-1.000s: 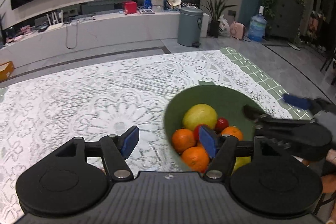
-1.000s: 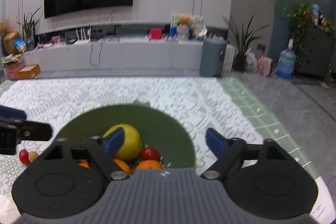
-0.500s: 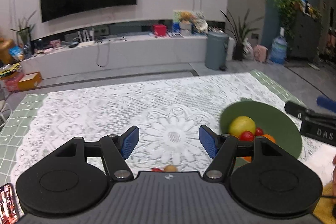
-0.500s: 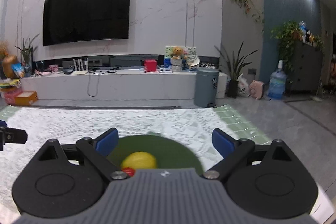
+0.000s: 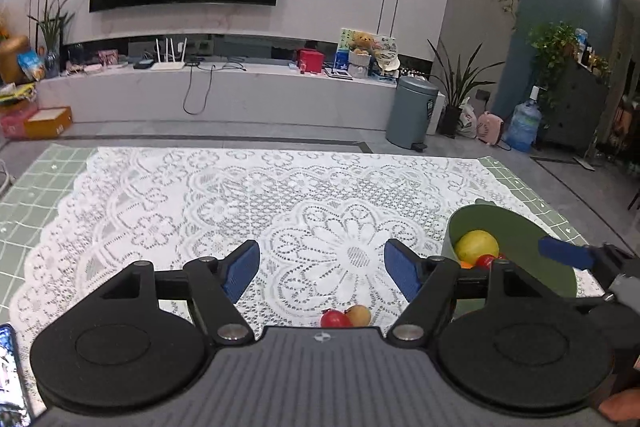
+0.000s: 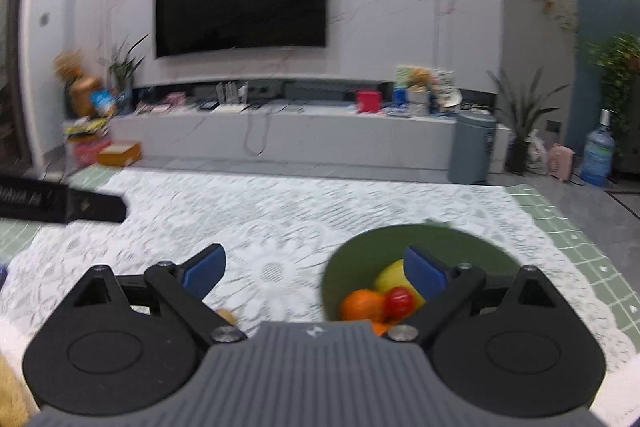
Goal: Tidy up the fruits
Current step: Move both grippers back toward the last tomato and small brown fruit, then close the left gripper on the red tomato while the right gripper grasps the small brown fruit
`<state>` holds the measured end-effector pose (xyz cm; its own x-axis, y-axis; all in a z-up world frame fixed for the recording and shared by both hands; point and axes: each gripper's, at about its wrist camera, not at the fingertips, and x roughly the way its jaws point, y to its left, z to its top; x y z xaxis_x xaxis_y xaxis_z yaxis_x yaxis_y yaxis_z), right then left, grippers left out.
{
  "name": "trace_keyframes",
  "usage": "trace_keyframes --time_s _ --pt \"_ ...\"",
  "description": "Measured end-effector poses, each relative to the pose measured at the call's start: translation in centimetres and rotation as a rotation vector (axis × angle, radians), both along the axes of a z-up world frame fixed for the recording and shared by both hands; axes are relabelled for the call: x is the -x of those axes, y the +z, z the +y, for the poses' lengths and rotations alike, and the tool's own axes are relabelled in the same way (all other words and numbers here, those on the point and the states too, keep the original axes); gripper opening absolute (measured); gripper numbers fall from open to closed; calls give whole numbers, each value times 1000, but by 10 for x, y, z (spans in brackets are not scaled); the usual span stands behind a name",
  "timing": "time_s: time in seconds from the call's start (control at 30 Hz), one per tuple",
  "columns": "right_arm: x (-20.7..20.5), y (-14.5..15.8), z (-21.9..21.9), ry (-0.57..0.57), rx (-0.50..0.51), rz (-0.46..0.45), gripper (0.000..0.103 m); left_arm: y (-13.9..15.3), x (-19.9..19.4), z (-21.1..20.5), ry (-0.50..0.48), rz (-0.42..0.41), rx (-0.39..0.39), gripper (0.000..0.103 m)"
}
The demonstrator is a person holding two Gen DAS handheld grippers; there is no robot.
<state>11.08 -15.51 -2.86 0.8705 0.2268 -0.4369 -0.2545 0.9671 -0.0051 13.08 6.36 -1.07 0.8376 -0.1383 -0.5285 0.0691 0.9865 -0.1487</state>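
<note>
Left gripper (image 5: 322, 269): fingers (image 5: 240, 269) spread wide, having just been opening further, with nothing between them but lace. Right gripper (image 6: 316, 273): fingers (image 6: 204, 269) also wide apart, holding nothing; its right-hand finger hangs in front of the green bowl (image 5: 520, 231). The bowl is the landmark, sitting on the white lace cloth (image 5: 240, 195) over the desk. Inside it: a yellow-green citrus (image 5: 476, 245), a small red fruit (image 5: 486, 259), an orange (image 6: 362, 305). Outside the bowl, to its left on the lace and just ahead of the left gripper's body, a red tomato (image 5: 335, 319) touches a small tan fruit (image 5: 359, 314). The right-wrist view is blurred. Far beyond the bowl, a grey bin (image 5: 412, 113) stands on the floor.
</note>
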Motion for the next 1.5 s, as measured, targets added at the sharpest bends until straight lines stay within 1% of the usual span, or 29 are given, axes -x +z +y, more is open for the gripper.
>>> trace_keyframes --time_s 0.07,0.13,0.27,0.33,0.43,0.5,0.57,0.63,0.7,0.77,0.83,0.9,1.03,1.1,1.13,1.3,1.5 --pt "-2 -6 15 29 19 19 93 -8 -2 5 -2 13 -1 83" --pt "-4 -11 25 49 34 32 93 -15 -5 8 -11 27 -19 83" --pt "-12 -22 44 104 81 52 92 -31 -12 9 -30 51 -44 79" --pt "-14 -28 55 126 107 54 92 -39 -16 9 -39 55 -41 78" --pt "-18 -35 65 143 145 54 89 -51 -23 12 -49 80 -24 76" --pt "-21 -40 68 147 153 55 88 -57 -25 13 -48 83 -22 75" --pt "-25 -46 69 152 150 62 81 -61 -27 15 -48 89 -10 72" --pt "-30 -51 70 154 149 74 77 -65 -30 18 -39 97 7 71" --pt "-35 -56 71 152 148 83 73 -69 -31 20 -28 105 17 66" --pt "-39 -61 72 156 141 93 67 -73 -32 21 -19 116 12 63" --pt "-41 -64 73 164 138 101 65 -76 -32 20 -12 121 -4 61" --pt "-43 -67 74 179 137 107 62 -78 -33 20 -11 130 -9 57" --pt "-45 -75 79 206 147 132 53 -84 -37 22 -19 160 24 51" --pt "-48 -79 79 211 138 152 51 -86 -39 22 -29 172 35 46" --pt "-48 -80 78 210 135 155 51 -88 -39 22 -34 176 39 45" --pt "-53 -84 76 205 120 179 45 -93 -42 21 -62 204 77 42" --pt "-59 -86 74 200 90 199 38 -96 -43 17 -87 214 85 41"
